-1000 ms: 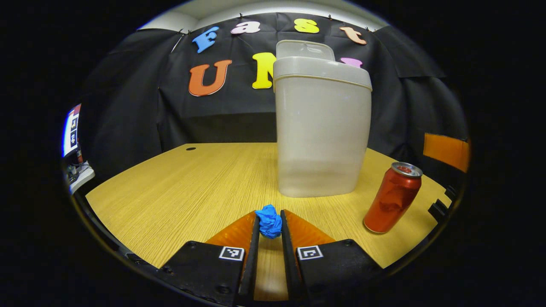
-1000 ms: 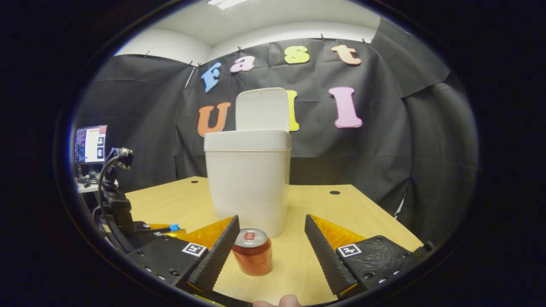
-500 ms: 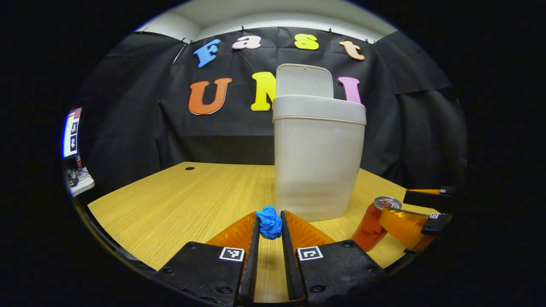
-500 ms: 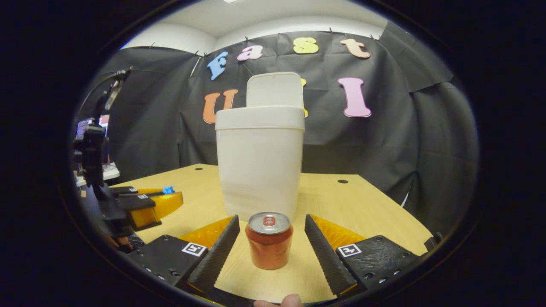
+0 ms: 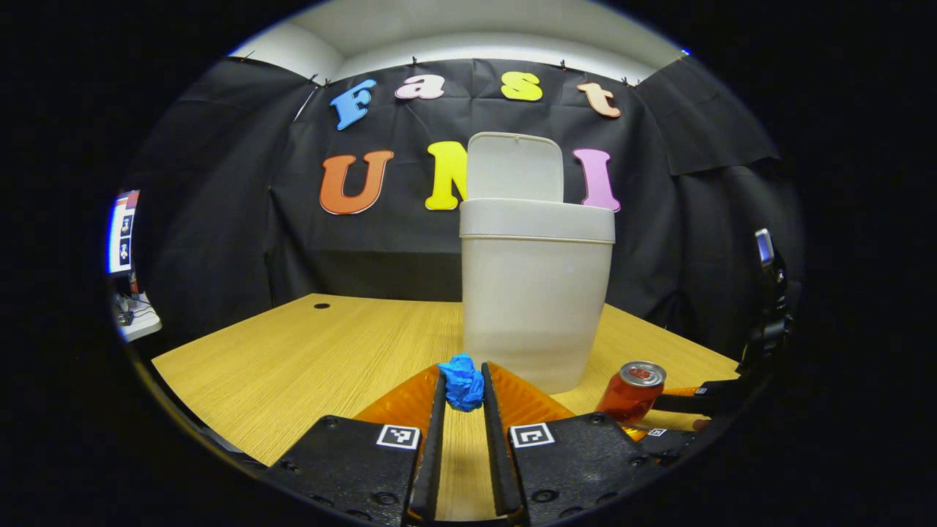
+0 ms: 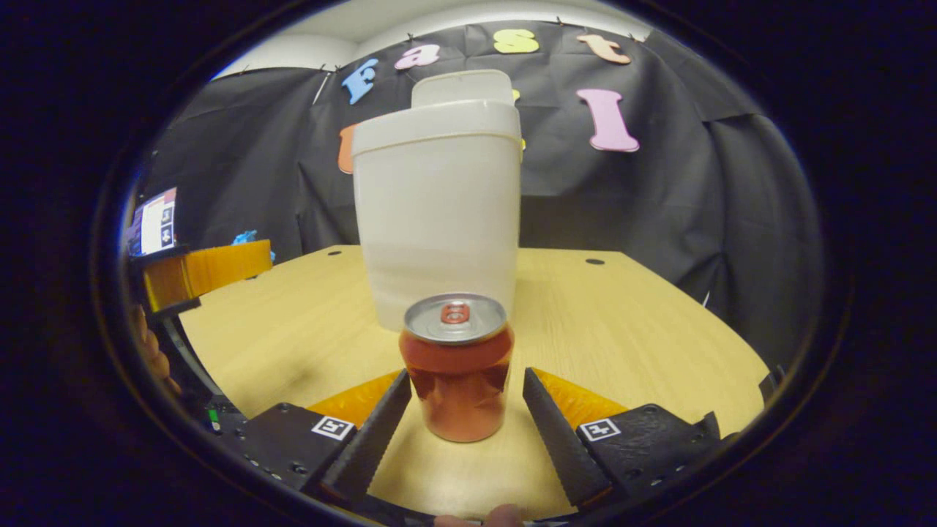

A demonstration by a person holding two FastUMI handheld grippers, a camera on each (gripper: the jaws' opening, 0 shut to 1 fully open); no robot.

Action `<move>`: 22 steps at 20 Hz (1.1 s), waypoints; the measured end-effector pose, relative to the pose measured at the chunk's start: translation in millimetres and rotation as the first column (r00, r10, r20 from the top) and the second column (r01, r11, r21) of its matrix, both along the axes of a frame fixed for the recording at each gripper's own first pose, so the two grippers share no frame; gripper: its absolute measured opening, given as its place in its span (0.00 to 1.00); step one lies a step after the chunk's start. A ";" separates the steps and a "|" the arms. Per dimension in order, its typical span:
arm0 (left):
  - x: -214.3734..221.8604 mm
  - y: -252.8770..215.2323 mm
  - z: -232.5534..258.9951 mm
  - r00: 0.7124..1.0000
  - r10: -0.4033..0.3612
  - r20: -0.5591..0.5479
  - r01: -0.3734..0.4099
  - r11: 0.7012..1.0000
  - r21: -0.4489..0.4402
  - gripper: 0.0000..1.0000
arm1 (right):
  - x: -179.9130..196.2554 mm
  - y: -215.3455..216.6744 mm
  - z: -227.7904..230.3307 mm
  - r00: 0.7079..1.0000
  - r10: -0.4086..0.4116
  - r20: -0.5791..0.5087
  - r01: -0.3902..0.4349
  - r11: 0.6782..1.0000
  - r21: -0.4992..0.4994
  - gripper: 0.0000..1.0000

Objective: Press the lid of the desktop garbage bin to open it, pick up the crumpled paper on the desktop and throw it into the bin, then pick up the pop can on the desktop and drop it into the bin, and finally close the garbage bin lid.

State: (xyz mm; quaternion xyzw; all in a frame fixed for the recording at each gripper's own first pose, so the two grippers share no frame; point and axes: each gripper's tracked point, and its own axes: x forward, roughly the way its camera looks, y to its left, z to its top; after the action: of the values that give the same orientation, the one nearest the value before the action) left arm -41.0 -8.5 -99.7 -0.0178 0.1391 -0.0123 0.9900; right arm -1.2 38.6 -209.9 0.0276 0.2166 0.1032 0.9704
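Both grippers level over the table, facing the open bin (image 5: 536, 293).
Left gripper (image 5: 463, 391) pinches the paper ball (image 5: 463, 380); right gripper (image 6: 463, 406), jaws apart, straddles the can (image 6: 457, 366) untouched.

Pop can (image 6: 456, 366) stands between bin (image 6: 439, 219) and right claw (image 6: 465, 410).

You see a matt plastic bin (image 5: 536, 293), glossy metal can (image 6: 457, 366), crumpled paper (image 5: 463, 380), and wood-grain counter (image 5: 307, 359).
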 end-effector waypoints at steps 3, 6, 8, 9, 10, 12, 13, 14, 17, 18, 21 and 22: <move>1.8 0.9 9.5 1.000 -0.001 0.018 0.001 1.000 0.002 0.31 | 1.3 0.6 -8.4 0.999 -0.007 -0.037 0.006 1.000 -0.017 0.97; 3.6 1.2 15.2 1.000 -0.004 0.029 0.004 1.000 0.010 0.31 | 2.5 1.2 -12.4 0.999 -0.006 -0.053 0.005 1.000 -0.020 0.96; 4.6 1.7 19.5 0.999 -0.006 0.036 0.006 1.000 0.009 0.31 | 2.0 3.8 -14.6 0.998 -0.002 -0.068 0.001 1.000 -0.011 0.97; 5.0 1.0 22.1 0.999 -0.006 0.039 0.005 1.000 0.009 0.31 | 2.9 4.3 -14.5 0.997 -0.001 -0.071 0.000 1.000 -0.011 0.97; 6.2 1.2 23.8 0.999 -0.006 0.042 0.005 1.000 0.010 0.31 | 4.0 4.1 -16.5 0.997 0.002 -0.076 -0.003 1.000 -0.017 0.97; 8.1 1.5 28.4 0.999 -0.004 0.050 0.003 1.000 0.023 0.31 | 2.8 2.6 -17.2 0.997 0.002 -0.083 -0.003 1.000 -0.013 0.90; 9.0 0.4 30.5 0.999 -0.005 0.053 0.003 1.000 0.027 0.31 | 2.5 2.0 -16.0 0.996 0.002 -0.085 -0.003 1.000 -0.008 0.83; 9.8 -1.7 32.4 0.998 -0.007 0.055 0.006 1.000 0.028 0.30 | 1.4 0.8 -16.0 0.996 0.002 -0.088 -0.002 1.000 -0.005 0.83; 14.8 -11.4 44.9 0.997 -0.030 0.070 0.029 0.999 0.020 0.31 | -0.8 -2.2 -6.4 0.997 0.011 -0.076 -0.010 1.000 0.019 0.80; 19.1 -15.6 52.5 0.996 -0.040 0.080 0.038 0.999 0.022 0.31 | -2.5 -3.8 -1.8 0.998 0.016 -0.064 -0.014 1.000 0.025 0.80; 33.5 -20.0 85.7 0.990 -0.051 0.134 0.043 0.997 0.064 0.34 | -4.6 -12.6 12.9 0.999 0.017 -0.028 -0.017 1.000 0.025 0.80; 39.7 -20.3 100.0 0.986 -0.049 0.159 0.038 0.997 0.073 0.30 | -6.1 -17.1 16.6 1.000 0.015 -0.015 -0.014 1.000 0.027 0.80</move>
State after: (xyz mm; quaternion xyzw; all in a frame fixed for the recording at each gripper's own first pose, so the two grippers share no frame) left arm -1.4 -28.7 0.3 0.0208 0.0595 -0.0304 0.9975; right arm -7.3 21.5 -193.3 0.0401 0.2229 0.1130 0.9675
